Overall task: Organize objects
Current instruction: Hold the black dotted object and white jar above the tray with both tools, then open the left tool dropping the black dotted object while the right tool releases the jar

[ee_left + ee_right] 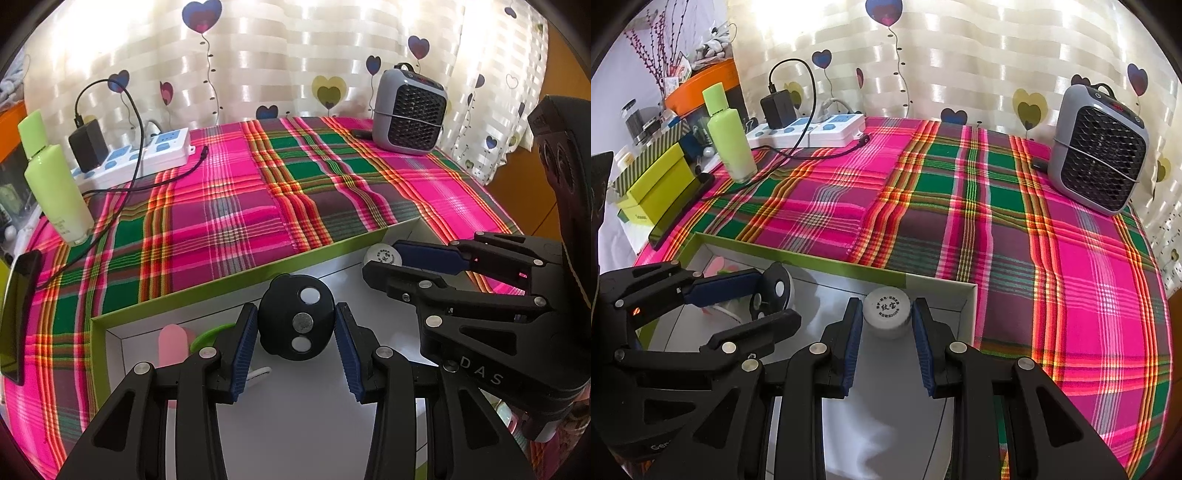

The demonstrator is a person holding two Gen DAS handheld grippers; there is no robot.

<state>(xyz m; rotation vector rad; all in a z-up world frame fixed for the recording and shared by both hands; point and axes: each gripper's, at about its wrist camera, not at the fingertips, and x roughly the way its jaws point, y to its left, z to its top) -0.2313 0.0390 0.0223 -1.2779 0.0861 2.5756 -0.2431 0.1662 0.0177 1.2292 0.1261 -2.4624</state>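
Note:
A shallow green-rimmed white box (192, 291) lies at the near edge of the plaid-covered table; it also shows in the right wrist view (820, 260). My left gripper (297, 325) is shut on a black oval device (295, 317) with three round buttons, held over the box; the device shows in the right wrist view (774, 291). My right gripper (886, 314) is shut on a small white round jar (887, 310) with printed lid at the box's far right corner; the jar shows in the left wrist view (382, 255). A pink piece (171, 343) and a green disc (207, 336) lie in the box.
A green bottle (55, 181), a white power strip (147, 155) with black charger and cable, and a phone (20, 317) are at the left. A grey fan heater (410, 110) stands at the back right. Green boxes (657, 188) sit left of the table.

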